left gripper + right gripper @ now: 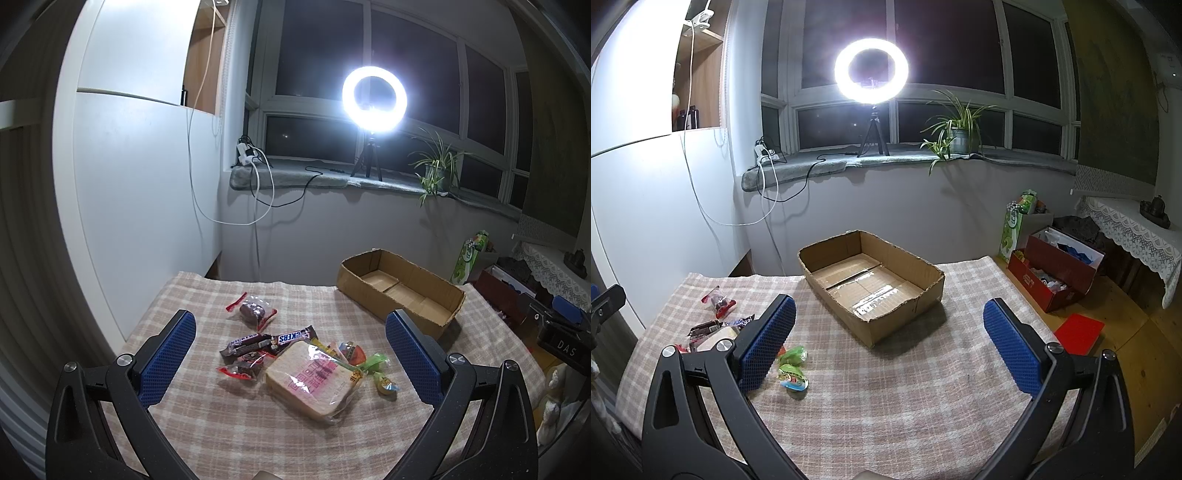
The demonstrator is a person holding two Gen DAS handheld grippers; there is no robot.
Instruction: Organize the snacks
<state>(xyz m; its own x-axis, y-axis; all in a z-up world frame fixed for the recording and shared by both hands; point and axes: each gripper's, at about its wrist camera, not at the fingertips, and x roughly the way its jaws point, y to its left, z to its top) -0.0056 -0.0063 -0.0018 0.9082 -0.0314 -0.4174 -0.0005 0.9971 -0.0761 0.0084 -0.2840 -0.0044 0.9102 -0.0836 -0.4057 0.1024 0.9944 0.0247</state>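
Snacks lie heaped on the checked cloth of the table (207,424) in the left wrist view: a wrapped bread slice (314,380) at centre, two Snickers bars (269,339) touching it toward 10 o'clock, a red-ended cake packet (253,310) farther off at 11 o'clock, and small green-wrapped sweets (376,369) just beside the bread at 3 o'clock. The cardboard box (402,291) sits at 1 o'clock from the pile, with nothing visible inside. The left tool (290,349) hangs above the heap with its blue pads spread wide apart, holding nothing.

From the right wrist view, the cardboard box (871,288) is dead ahead at 12 o'clock, its taped floor bare. The right tool (888,332) is likewise spread wide and holding nothing, poised over bare cloth near the box. The green sweets (792,365) lie at 9 o'clock beside its left pad; the rest of the pile is partly hidden behind that pad.

Sorting appears not yet begun. A sensible next move is lowering the left tool over one packet, probably the bread, closing gently so as not to crush it, then carrying it toward 1 o'clock into the box.
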